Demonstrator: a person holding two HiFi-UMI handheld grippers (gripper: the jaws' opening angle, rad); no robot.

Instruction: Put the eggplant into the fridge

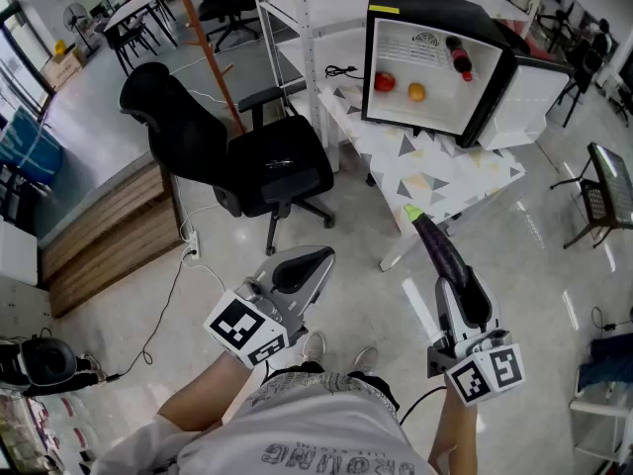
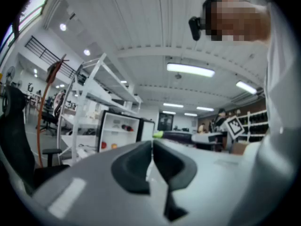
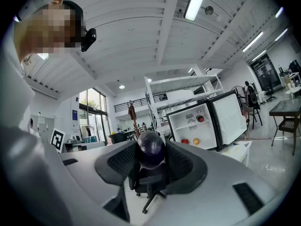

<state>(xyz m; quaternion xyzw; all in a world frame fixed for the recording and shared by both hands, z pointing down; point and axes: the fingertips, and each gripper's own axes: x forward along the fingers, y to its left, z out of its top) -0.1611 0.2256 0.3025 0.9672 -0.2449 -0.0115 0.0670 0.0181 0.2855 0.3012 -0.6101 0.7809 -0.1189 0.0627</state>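
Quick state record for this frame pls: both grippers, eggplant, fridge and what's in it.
left gripper: jaws together, nothing between them
right gripper: closed on eggplant, green stem end towards the fridge
fridge: on patterned table, door open
inside: red round item, orange round item, dark bottle higher up
nearby: black office chair, left of table
task state: eggplant not yet in fridge

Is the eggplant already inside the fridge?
No, the right gripper holds the eggplant well short of the open fridge.
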